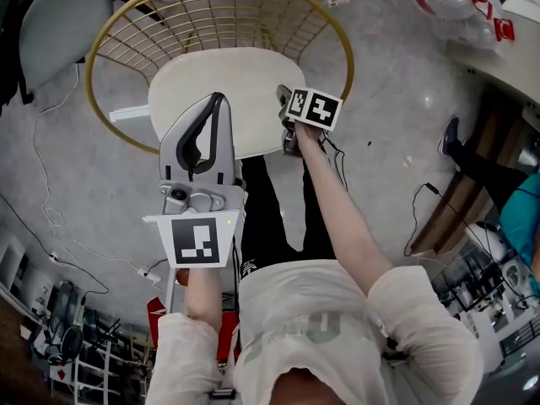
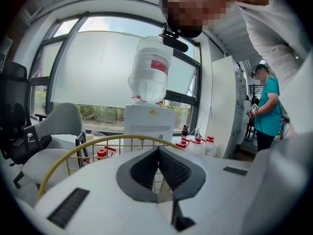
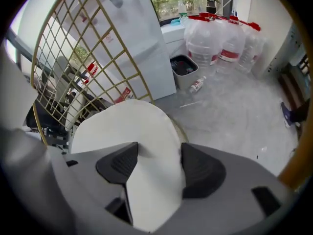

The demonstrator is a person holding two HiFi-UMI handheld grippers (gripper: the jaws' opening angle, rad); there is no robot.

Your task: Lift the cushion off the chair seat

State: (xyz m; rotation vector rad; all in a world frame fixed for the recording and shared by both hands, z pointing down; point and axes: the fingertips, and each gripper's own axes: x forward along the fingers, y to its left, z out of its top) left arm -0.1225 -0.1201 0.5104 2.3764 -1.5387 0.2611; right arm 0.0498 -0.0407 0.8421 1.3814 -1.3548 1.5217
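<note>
Your left gripper (image 1: 217,101) is the nearest thing, held up high above the front left part of the chair (image 1: 202,15). Its jaws are pressed together at the tips with nothing between them, and its own view looks over the gold rim toward the window, not at the seat.

Your right gripper (image 1: 288,123) is lower, at the front right edge of the seat. Its jaws stand well apart, and in the right gripper view the pale surface of the cushion (image 3: 127,126) fills the gap between them. I do not see them pressing on it, so I judge that the grasp is not yet made.

The cushion lies flat on the seat and covers it up to the front edge, with its top face upward. It is an oval. Its long axis runs from side to side, parallel to the front edge of the seat, and its rounded back edge is near the wire backrest.

For this step I think you should push the right jaws further over the front right edge before you close, because a shallow bite on soft material may slip. One corner alone will probably let the cushion fold and hang, so open the left jaws and take the front left edge also. Then lift straight up, and toward yourself, away from the backrest.
</note>
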